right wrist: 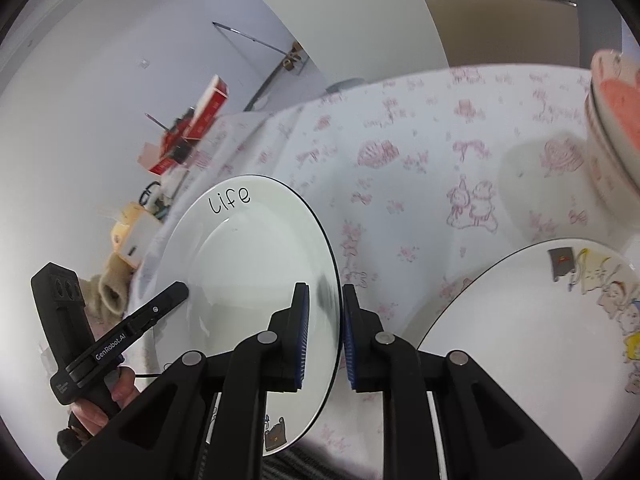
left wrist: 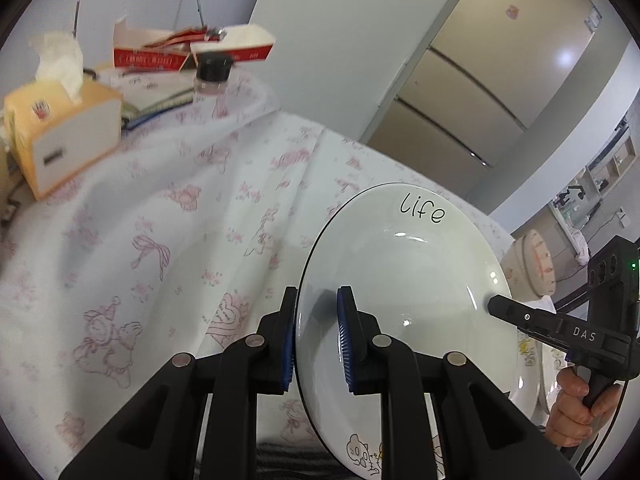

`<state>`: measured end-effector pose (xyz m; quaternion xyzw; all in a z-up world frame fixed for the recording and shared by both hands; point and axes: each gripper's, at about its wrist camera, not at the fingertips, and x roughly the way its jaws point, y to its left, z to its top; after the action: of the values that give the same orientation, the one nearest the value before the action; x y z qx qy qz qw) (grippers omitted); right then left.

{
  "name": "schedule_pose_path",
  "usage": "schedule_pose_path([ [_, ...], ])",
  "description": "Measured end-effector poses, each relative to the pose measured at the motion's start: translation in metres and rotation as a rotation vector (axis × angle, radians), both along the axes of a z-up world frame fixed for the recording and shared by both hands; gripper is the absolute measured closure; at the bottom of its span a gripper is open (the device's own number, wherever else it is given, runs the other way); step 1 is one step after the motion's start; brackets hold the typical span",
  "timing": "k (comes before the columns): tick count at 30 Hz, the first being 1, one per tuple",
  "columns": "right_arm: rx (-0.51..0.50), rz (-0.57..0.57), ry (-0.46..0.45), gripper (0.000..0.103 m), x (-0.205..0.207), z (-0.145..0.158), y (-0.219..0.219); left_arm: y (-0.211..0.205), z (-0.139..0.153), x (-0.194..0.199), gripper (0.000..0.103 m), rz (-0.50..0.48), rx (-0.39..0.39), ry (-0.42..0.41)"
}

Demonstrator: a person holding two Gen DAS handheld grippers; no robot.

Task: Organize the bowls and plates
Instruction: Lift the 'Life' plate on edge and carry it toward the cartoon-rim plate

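Two tools (left wrist: 316, 336) (right wrist: 325, 336), two plates (left wrist: 400, 272) (right wrist: 532, 332), stacked bowls (right wrist: 612, 128)

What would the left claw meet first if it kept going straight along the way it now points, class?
The left claw is shut on the rim of the "Life" plate. Straight ahead, past that rim, lies the pink-patterned tablecloth, probably first, though the fisheye blurs depth.

The room is bright with soft light, the plate (left wrist: 404, 280) shines with small white spots, and things bend and blur near the round edges.
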<state>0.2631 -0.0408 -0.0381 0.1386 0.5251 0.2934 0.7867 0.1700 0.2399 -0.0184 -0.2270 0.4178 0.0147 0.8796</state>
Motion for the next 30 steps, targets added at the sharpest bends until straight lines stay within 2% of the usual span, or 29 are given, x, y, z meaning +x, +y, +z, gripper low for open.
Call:
schedule_pose_path([
  [12, 0.051, -0.05, -0.044, 0.087, -0.025, 0.042, -0.04, -0.041, 0.055, -0.017, 0.084, -0.067, 0.056, -0.05],
  [22, 0.076, -0.166, -0.094, 0.086, -0.047, 0.058, -0.104, -0.103, 0.076, -0.014, 0.084, -0.173, 0.058, -0.119],
  [30, 0.099, -0.254, -0.097, 0.086, -0.06, 0.053, -0.154, -0.15, 0.076, -0.006, 0.084, -0.261, 0.064, -0.104],
])
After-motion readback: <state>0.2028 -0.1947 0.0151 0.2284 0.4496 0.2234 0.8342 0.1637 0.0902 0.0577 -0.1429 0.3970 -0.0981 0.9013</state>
